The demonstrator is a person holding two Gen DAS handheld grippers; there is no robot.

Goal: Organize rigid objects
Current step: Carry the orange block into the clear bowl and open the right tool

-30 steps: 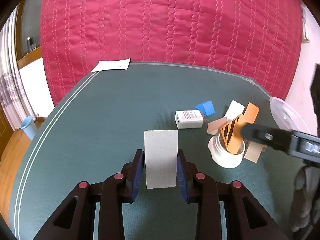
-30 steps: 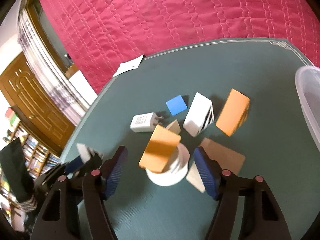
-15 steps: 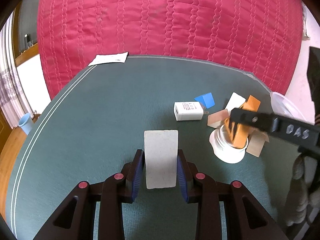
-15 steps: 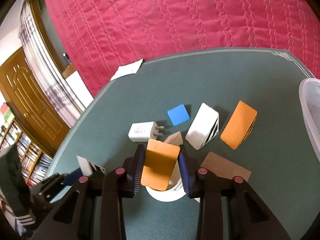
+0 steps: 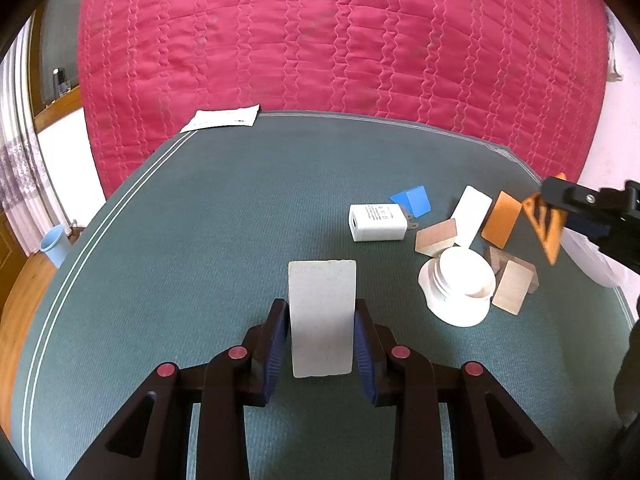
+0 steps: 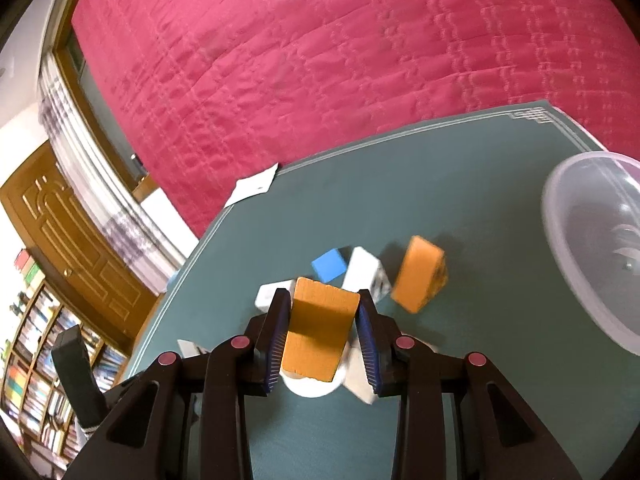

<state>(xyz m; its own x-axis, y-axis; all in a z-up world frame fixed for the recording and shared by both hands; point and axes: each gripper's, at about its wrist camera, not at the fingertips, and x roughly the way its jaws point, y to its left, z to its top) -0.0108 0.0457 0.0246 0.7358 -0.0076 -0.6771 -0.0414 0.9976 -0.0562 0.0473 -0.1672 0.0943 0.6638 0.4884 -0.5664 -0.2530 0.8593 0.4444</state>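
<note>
Right wrist: gripper tilted downward (gripping).

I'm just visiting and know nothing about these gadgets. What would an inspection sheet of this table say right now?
Surface: green table, bare on its left side.
Job's things: white block and orange block held; charger, blue block, white round jar, second orange block and pale wooden blocks clustered at right; clear bowl beside them.
Clutter: paper sheet at far edge.
Grippers: left gripper shut on white block; right gripper shut on orange block.
Cables: nothing seen.
Surroundings: red quilt, wooden door, bookshelf.
</note>
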